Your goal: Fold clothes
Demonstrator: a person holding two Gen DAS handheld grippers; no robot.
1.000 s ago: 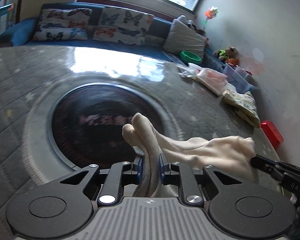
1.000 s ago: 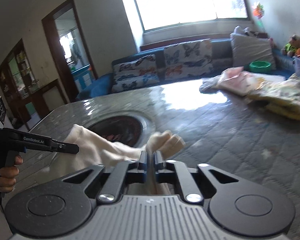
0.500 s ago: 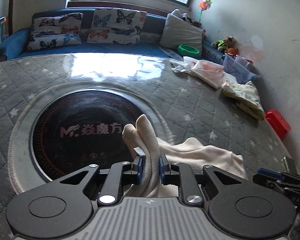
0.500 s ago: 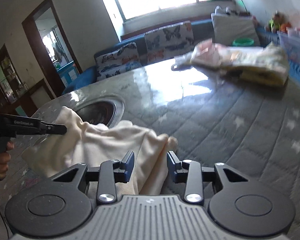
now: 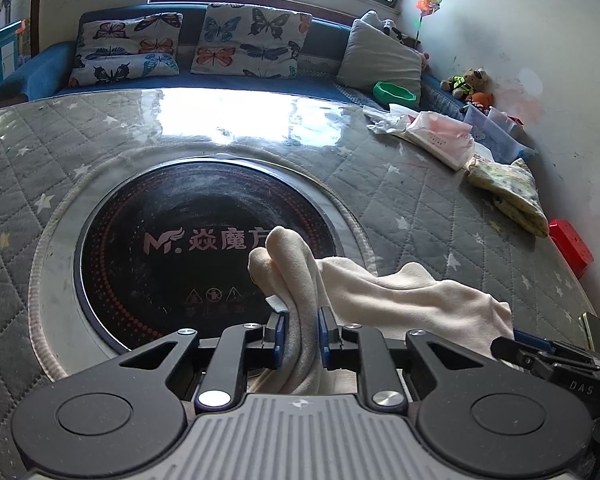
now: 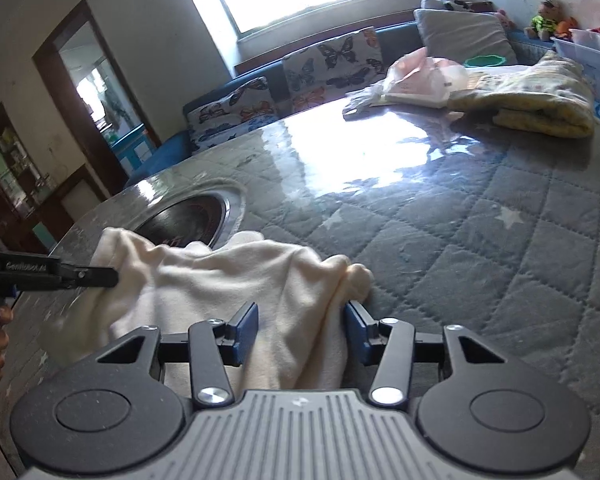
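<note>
- Cream fabric is bunched tight between the blue pads of the left gripper [image 5: 299,332]. It's clamped on a gathered edge of the cream garment [image 5: 384,296], probably to pin that end while the other side gets let go.
- Over on the right gripper [image 6: 300,334] the jaws are opening. The cloth sits between them, but the pads look clear of it on both sides, so I'd call it released, not held.
- From there the garment sags onto the quilted table cover [image 6: 480,240], one end draped over the rim of the round black cooktop [image 5: 188,240] set into the table.
- Further out by the wall there's a yellow folded piece [image 6: 540,100] and a pink one [image 5: 440,140], so that's likely the done pile.
</note>
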